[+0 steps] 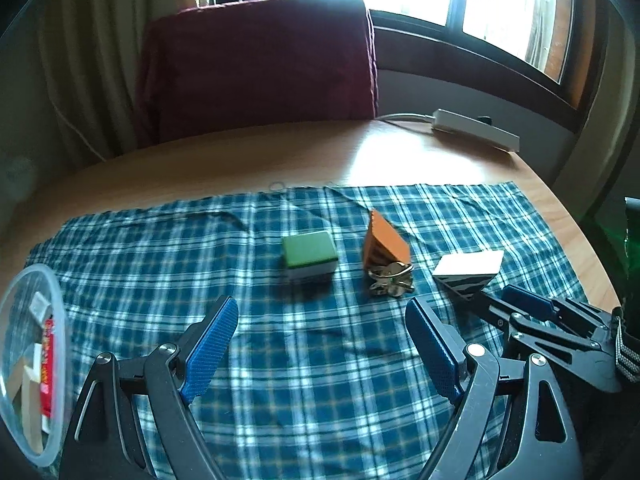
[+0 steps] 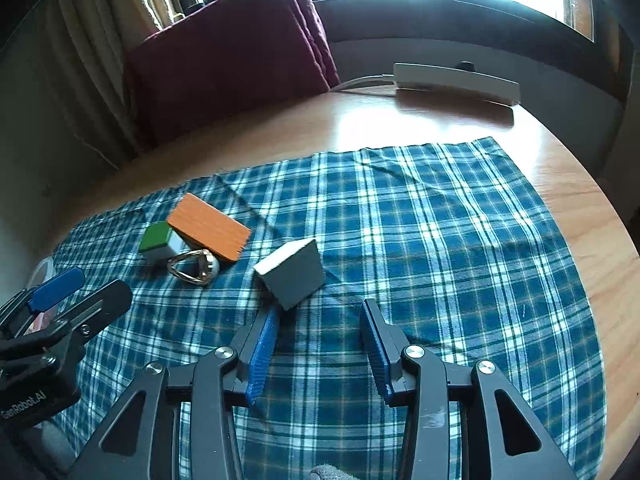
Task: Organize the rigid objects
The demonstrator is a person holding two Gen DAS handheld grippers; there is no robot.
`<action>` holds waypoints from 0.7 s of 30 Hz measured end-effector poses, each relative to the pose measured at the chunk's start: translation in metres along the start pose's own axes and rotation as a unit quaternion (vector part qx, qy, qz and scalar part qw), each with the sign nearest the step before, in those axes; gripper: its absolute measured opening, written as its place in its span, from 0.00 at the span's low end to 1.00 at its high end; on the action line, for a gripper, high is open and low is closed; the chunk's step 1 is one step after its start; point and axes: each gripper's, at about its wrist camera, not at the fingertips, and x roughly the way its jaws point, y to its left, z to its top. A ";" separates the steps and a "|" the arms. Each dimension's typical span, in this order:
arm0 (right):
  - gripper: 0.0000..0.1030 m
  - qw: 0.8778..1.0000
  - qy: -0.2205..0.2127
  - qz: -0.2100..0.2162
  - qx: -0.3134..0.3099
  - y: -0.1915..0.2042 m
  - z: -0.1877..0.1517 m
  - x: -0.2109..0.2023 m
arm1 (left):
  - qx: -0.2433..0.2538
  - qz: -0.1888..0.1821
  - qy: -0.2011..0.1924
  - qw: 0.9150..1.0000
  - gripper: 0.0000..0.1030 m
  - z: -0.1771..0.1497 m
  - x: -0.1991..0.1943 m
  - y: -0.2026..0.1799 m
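On the blue plaid cloth [image 1: 312,360] lie a green-topped block [image 1: 309,253], an orange wooden block [image 1: 385,245] leaning tilted, a metal ring piece [image 1: 390,279] in front of it, and a white-and-grey block [image 1: 468,270]. My left gripper [image 1: 322,310] is open, short of the green block, holding nothing. My right gripper [image 2: 320,312] is open just before the grey block [image 2: 294,274], its left fingertip almost at the block's near corner. The orange block [image 2: 208,226], green block [image 2: 160,240] and ring [image 2: 194,266] lie to the left. The right gripper [image 1: 496,300] shows in the left wrist view.
A clear round plastic container [image 1: 34,364] with small items inside sits at the cloth's left edge. A white power strip [image 2: 456,82] lies at the far right of the wooden table [image 2: 400,120]. A maroon-covered chair back [image 1: 256,64] stands beyond the table.
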 end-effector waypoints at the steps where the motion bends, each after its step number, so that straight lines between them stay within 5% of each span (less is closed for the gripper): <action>1: 0.44 1.000 0.000 -0.001 -0.001 -0.001 0.000 -0.001 | 0.000 -0.001 0.003 1.000 0.84 0.000 0.003 -0.001; 11: 0.62 0.999 0.004 -0.025 -0.028 0.006 -0.001 0.004 | 0.001 -0.010 0.020 1.000 0.84 0.005 0.032 -0.016; 15: 0.85 0.998 0.013 -0.043 -0.047 0.009 -0.002 0.009 | 0.004 -0.009 0.024 1.000 0.84 0.006 0.040 -0.019; 21: 0.99 0.995 0.023 -0.073 -0.059 0.003 -0.005 0.018 | 0.009 -0.011 0.028 1.000 0.84 0.008 0.048 -0.023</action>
